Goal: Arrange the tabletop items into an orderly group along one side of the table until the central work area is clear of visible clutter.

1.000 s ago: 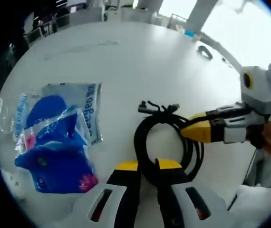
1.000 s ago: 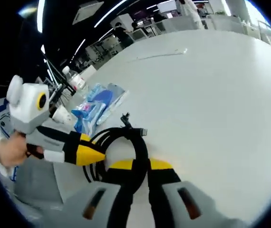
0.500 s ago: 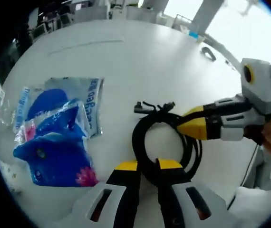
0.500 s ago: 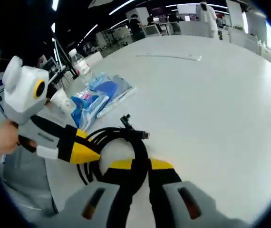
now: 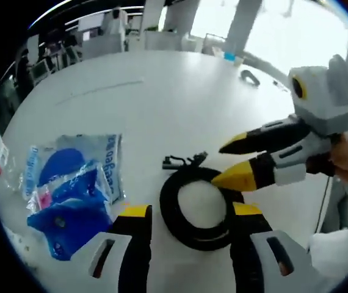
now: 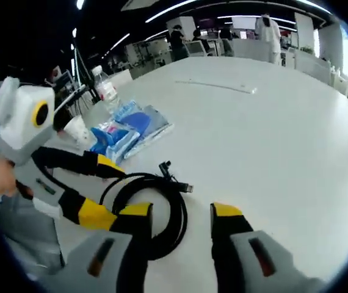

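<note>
Left gripper [image 5: 189, 217] has its jaws spread wide, one on each side of the coiled black cable [image 5: 193, 204], which lies flat on the white table [image 5: 162, 104]. I see my right gripper [image 5: 232, 162] coming in from the right of the left gripper view, its yellow-tipped jaws parted just over the coil's far edge. In the right gripper view, that gripper [image 6: 181, 217] is also wide apart, holding nothing, with the cable [image 6: 155, 207] by its left jaw. Blue plastic packets [image 5: 70, 195] lie beside the coil. A water bottle [image 6: 105, 90] and a paper cup [image 6: 76, 129] stand near the table's edge.
</note>
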`<state>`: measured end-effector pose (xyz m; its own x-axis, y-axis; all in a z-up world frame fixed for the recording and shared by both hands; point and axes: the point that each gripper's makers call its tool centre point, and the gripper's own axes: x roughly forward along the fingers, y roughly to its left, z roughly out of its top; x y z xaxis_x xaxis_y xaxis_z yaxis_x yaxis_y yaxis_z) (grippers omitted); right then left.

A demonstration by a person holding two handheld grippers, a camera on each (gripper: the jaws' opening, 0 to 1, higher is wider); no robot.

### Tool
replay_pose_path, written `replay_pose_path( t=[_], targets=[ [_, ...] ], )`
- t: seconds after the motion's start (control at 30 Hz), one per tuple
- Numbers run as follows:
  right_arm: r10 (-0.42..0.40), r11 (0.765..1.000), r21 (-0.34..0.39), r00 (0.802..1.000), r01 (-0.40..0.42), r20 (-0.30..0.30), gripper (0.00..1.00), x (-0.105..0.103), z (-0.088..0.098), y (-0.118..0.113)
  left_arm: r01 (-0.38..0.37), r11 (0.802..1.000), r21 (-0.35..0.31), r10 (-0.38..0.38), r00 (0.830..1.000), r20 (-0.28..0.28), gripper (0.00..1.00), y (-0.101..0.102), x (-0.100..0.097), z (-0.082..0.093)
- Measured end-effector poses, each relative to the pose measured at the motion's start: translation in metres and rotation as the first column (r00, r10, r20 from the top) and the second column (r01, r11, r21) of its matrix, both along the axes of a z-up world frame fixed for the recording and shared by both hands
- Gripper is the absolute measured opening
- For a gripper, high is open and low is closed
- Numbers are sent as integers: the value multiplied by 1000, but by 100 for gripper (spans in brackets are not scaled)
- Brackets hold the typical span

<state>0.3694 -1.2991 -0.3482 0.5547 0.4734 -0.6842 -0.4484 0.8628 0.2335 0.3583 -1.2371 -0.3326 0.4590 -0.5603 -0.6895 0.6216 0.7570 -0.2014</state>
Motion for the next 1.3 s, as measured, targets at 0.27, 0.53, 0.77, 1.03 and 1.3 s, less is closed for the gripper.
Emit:
replay_pose_path(
  t=[0.27, 0.53, 0.77, 1.03, 1.3],
  targets=[
    [-5, 999, -46, 997, 9, 81, 61, -4, 21, -15, 24, 1000, -17, -22, 992, 123, 85, 5, 3, 24],
    [-59, 998, -31, 991, 63, 118, 64, -16, 44, -13, 48, 999, 1, -47, 987, 153, 95, 17, -2, 38],
    [-74, 995, -52, 992, 80, 105, 63, -40, 54, -2, 34, 999, -17, -31, 983, 179, 95, 38, -8, 56],
    [-76, 994, -65, 992, 83, 105, 62, -58, 65, 5, 22, 999, -39, -15, 984, 177, 95, 49, -17, 65],
    [-96, 993, -53, 988, 103, 124, 61, -54, 73, 10, -1, 999, -35, 7, 984, 178, 94, 67, -13, 67]
  ],
)
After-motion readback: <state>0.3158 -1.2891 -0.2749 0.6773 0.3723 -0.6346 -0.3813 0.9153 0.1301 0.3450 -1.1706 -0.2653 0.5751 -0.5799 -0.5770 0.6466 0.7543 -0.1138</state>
